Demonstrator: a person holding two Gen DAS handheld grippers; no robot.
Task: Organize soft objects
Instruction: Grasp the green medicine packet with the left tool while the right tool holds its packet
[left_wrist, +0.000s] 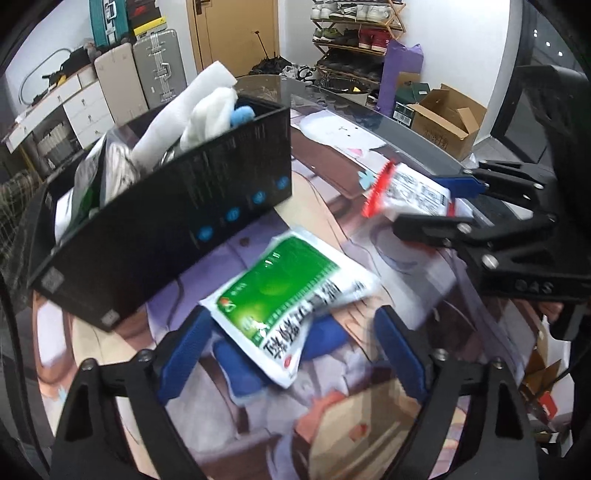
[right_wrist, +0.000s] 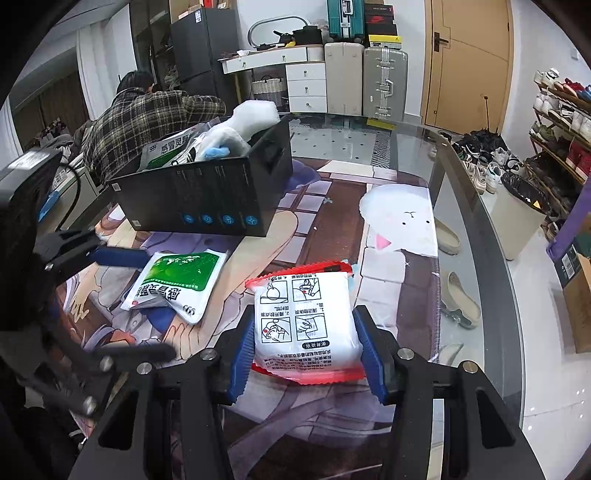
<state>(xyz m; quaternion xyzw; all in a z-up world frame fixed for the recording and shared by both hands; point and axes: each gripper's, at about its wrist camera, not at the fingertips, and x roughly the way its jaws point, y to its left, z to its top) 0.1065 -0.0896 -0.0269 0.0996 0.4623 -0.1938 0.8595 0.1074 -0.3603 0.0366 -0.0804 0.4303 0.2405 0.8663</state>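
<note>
A green and white soft pouch (left_wrist: 291, 302) lies on the printed mat, its near end between the spread fingers of my open left gripper (left_wrist: 291, 350); it also shows in the right wrist view (right_wrist: 173, 284). My right gripper (right_wrist: 304, 343) is shut on a white pouch with red edges (right_wrist: 304, 325), which also shows in the left wrist view (left_wrist: 410, 192). A black box (left_wrist: 177, 229) at the back left holds white foam, cloth and another green pouch; the right wrist view shows it too (right_wrist: 207, 199).
The printed mat (right_wrist: 332, 206) covers a glass table whose curved edge (right_wrist: 476, 229) runs along the right. A white cat-shaped pad (right_wrist: 402, 225) lies at the mat's far right. A person in a plaid shirt (right_wrist: 144, 125) sits behind the box.
</note>
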